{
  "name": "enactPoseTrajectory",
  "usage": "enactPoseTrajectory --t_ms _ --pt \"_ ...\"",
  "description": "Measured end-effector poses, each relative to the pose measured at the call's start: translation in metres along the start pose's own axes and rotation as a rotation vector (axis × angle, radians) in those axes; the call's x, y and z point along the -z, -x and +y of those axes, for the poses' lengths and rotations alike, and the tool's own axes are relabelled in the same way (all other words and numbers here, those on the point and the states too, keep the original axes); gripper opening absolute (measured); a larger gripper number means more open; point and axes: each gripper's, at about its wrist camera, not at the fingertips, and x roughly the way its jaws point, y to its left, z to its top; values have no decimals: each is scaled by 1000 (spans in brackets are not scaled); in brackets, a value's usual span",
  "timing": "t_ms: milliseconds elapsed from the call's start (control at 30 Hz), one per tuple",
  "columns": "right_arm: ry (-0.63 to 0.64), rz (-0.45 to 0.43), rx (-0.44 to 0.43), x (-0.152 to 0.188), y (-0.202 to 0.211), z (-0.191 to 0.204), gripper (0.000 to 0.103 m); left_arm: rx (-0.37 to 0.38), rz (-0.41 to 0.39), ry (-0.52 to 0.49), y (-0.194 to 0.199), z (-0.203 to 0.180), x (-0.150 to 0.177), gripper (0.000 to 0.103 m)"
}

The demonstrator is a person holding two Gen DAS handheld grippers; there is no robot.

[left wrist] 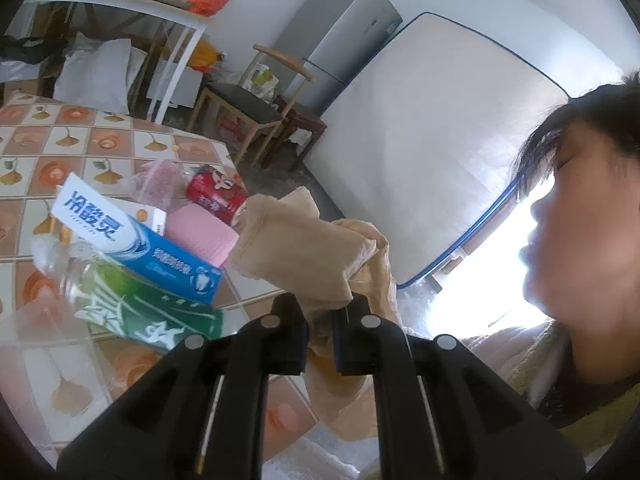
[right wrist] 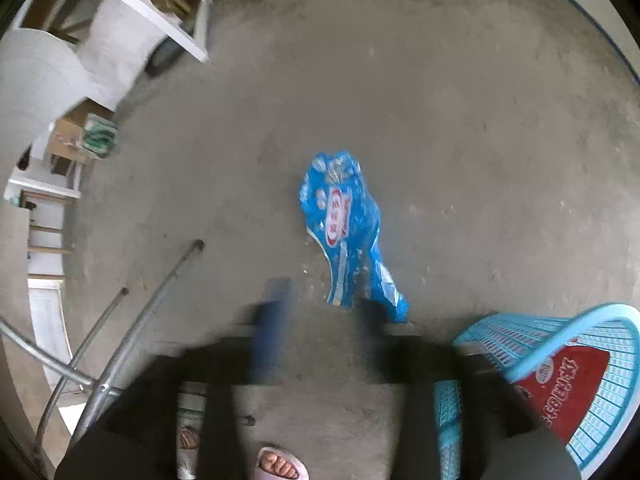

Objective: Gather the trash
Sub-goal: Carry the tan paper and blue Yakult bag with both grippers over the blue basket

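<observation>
Two claws in view, one per camera. Left claw (left wrist: 320,312): clamped on a crumpled tan plastic bag (left wrist: 304,240), with the thin film pinched between the nearly closed jaws and bunched up ahead of and below them. Beyond and to the left of that claw, on the tiled-pattern table (left wrist: 48,148): a blue-and-white toothpaste box (left wrist: 132,240), a green box (left wrist: 152,316) nearer the claw, a clear plastic bottle (left wrist: 56,260) farthest left, a pink pack (left wrist: 200,236) and a red packet (left wrist: 216,196) farther off.

Right claw (right wrist: 324,304): blurred, pointing steeply down, jaws apart with nothing gripped. Just ahead of it, flat on the concrete floor (right wrist: 440,120): a crumpled blue wrapper (right wrist: 344,220), its near end beside the right-hand finger; cannot tell whether touching. To the right of the claw: a light blue plastic basket (right wrist: 580,340) with a red packet (right wrist: 560,388) inside. To the left: metal tube legs (right wrist: 132,320). Below it: a foot in a pink slipper (right wrist: 280,464).
</observation>
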Motion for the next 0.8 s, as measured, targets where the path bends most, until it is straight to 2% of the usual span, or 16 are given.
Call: enactPoseTrajectory --t_ms 67,200,300,467,567,633,733,800 --pt "-21 27 31 0 -29 0 72 -19 -4 3 6 4 -1 8" --pt "-42 168 137 -16 -112 -5 75 -62 -36 46 23 23 -6 8" --pt "-70 223 205 -17 -159 -15 79 -79 -55 87 31 39 -11 8" --pt "-163 270 190 -10 -208 -39 79 -114 -63 127 37 60 -20 8" --pt "-166 261 170 -4 -219 -46 81 -126 -50 126 33 65 -24 8" --pt "-152 224 154 0 -216 -44 81 -124 -42 124 29 66 -26 8" --pt "-107 223 230 4 -215 -37 70 -116 -28 116 24 66 -27 8" --pt "-72 221 290 7 -214 -30 54 -106 -27 112 22 65 -27 8"
